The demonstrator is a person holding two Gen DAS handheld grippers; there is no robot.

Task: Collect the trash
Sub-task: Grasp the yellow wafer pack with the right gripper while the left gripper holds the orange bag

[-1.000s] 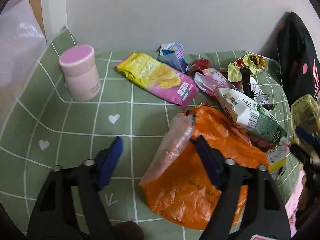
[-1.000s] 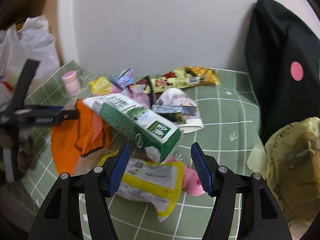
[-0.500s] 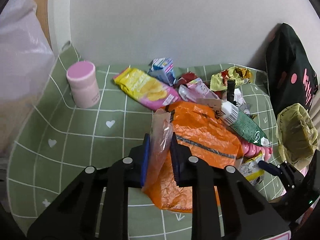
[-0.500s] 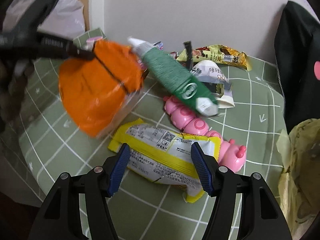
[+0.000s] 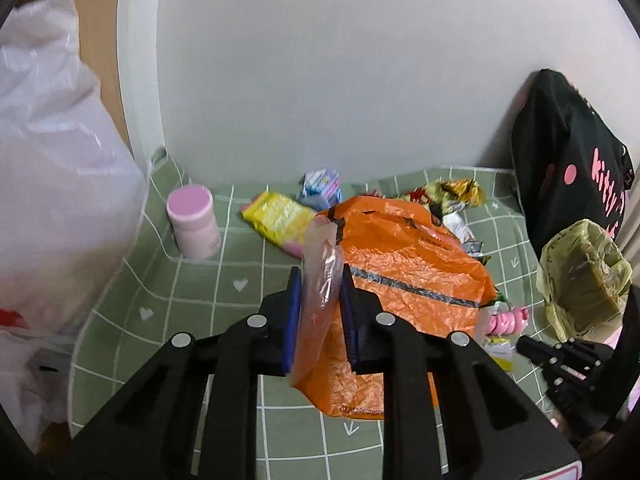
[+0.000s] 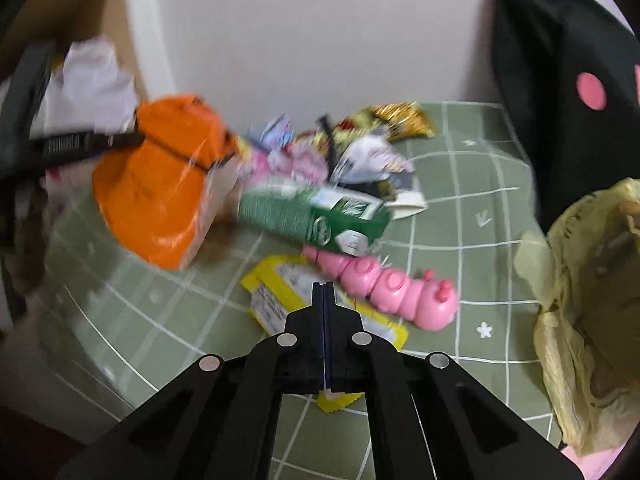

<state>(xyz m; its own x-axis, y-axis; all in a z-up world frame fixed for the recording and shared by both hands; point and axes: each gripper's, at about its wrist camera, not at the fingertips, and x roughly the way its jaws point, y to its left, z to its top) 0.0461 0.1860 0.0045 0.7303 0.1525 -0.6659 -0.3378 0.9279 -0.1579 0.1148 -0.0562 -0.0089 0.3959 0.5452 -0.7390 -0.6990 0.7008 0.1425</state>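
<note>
Green checked cloth (image 5: 208, 288) with litter at 12 o'clock uncollected: left gripper (image 5: 319, 312) pinches the orange bag's (image 5: 404, 276) rim, right gripper (image 6: 323, 300) pressed onto the yellow wrapper (image 6: 276, 300).

- The trash bag (image 5: 404, 276) hangs over the tabletop (image 5: 224, 304), its edge between the left gripper's (image 5: 320, 300) fingers.
- A lidded jar (image 5: 194, 222) stands to the bag's left, near the wall.
- Snack wrappers (image 6: 320, 152) lie behind the bag.
- A carton (image 6: 312, 218) lies before the wrappers, resting on a caterpillar toy (image 6: 384, 284).
- A flat packet (image 6: 280, 300) lies beside the toy, under the right gripper (image 6: 323, 292).
</note>
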